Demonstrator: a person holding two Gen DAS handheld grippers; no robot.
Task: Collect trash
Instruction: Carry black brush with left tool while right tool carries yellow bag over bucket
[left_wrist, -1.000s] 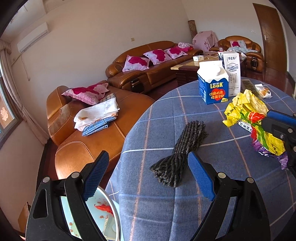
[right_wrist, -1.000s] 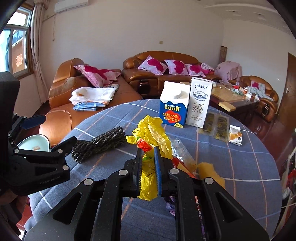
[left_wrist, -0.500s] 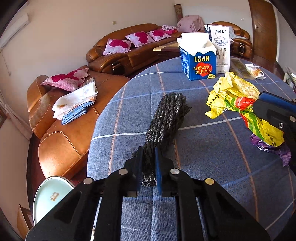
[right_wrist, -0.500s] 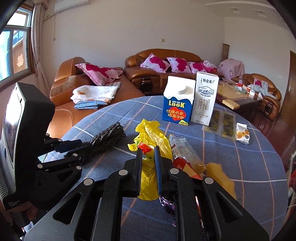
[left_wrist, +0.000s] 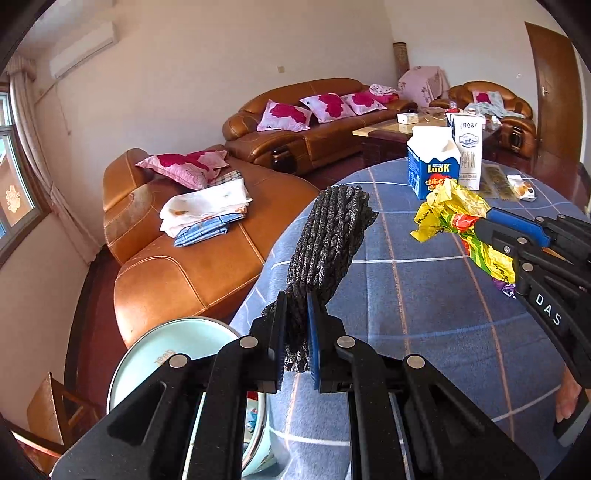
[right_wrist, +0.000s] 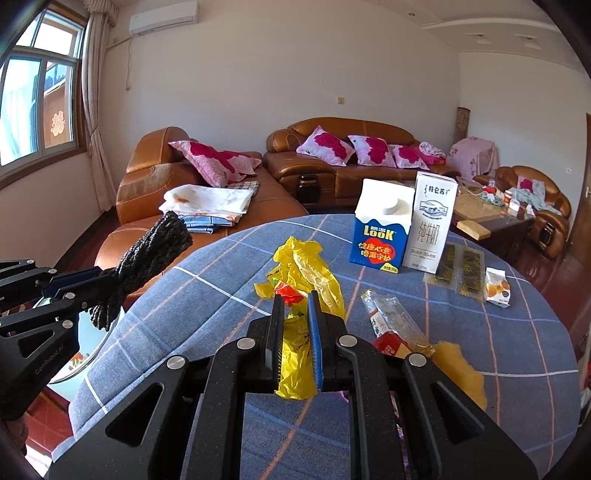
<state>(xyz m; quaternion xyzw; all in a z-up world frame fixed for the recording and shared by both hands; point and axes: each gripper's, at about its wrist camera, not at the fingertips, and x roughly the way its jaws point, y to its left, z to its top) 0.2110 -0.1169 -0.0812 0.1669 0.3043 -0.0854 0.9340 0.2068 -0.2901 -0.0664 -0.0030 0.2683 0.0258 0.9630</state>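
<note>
Left wrist view: a black bundle of rope (left_wrist: 328, 236) is pinched at its near end by the left gripper (left_wrist: 295, 332), whose jaws have just been closing on it. It is held up off the blue checked table (left_wrist: 424, 295). Below it, beside the table, a pale round bin (left_wrist: 147, 365) is seen. A yellow plastic bag (right_wrist: 295, 332) is squeezed tight in the right gripper (right_wrist: 295, 332). Two milk cartons (right_wrist: 384, 232) are standing farther back on the table.

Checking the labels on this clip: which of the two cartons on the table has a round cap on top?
The blue carton, on the left of the pair; its sloped white top carries the cap. The taller white carton beside it shows none.
</note>
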